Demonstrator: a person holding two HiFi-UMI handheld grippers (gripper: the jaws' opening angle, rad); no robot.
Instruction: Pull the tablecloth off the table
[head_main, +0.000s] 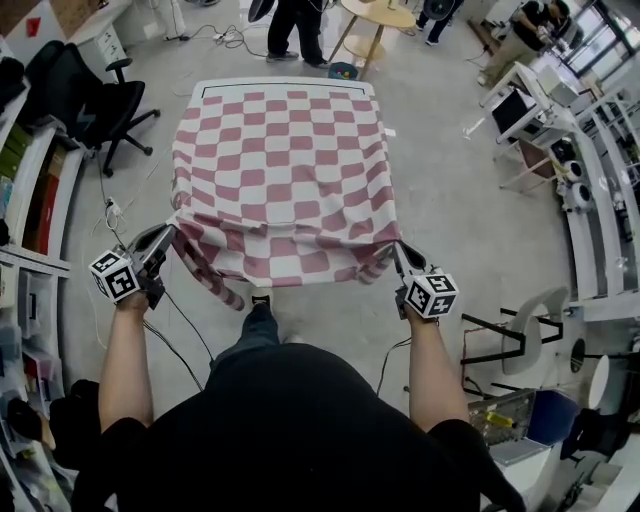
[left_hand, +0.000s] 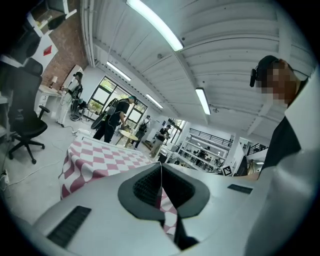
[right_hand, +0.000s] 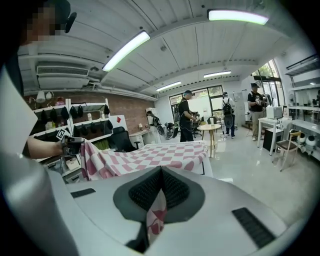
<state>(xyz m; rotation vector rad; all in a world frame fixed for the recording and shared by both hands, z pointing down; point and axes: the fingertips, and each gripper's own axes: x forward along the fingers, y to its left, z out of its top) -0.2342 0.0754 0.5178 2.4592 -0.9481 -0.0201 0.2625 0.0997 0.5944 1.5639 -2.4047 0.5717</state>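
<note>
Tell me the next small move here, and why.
Probably draw both claws back toward the body together: the left claw and right claw are each shut on a near corner of the checked tablecloth, which covers nearly all the table.

Counted one checked tablecloth (head_main: 285, 180) and one white table (head_main: 285, 86) under it. Tallied a left gripper (head_main: 168, 236) and a right gripper (head_main: 399, 248), two in all. Noted one black office chair (head_main: 85, 90) and one round wooden table (head_main: 385, 12).
</note>
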